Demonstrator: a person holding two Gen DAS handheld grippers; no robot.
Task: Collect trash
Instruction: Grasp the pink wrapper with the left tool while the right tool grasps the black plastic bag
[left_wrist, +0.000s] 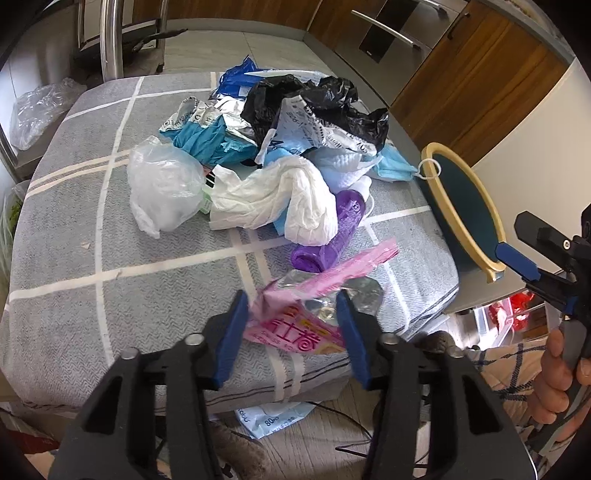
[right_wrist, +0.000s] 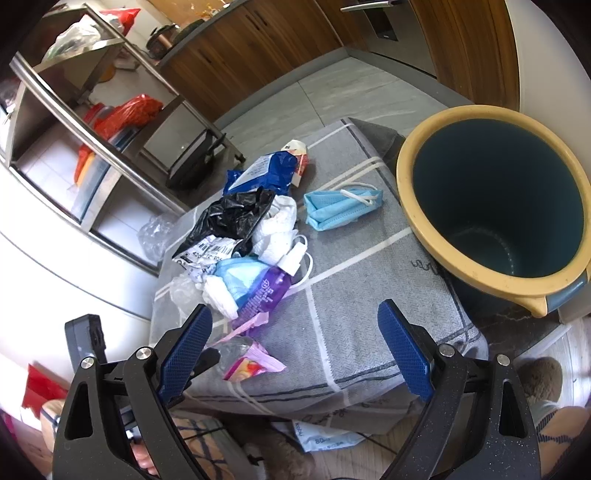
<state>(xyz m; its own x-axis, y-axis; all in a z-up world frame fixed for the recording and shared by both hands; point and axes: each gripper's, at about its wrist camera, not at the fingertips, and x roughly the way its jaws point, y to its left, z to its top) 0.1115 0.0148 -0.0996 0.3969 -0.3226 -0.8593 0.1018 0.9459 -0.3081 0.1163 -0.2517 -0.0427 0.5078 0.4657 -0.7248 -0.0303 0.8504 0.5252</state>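
Pink wrapper (left_wrist: 295, 325) between parted left tongs (left_wrist: 291, 314)

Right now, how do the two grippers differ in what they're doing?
The left gripper is open low over the table's near edge, its fingers either side of the pink snack wrapper; the right gripper is open wider with nothing between its fingers. The left is nearest the trash pile, the right nearest the blue bin. Both are open.

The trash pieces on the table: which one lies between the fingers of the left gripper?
The pink wrapper at the near table edge. It alone sits inside the open left gripper; the other pieces lie farther away.
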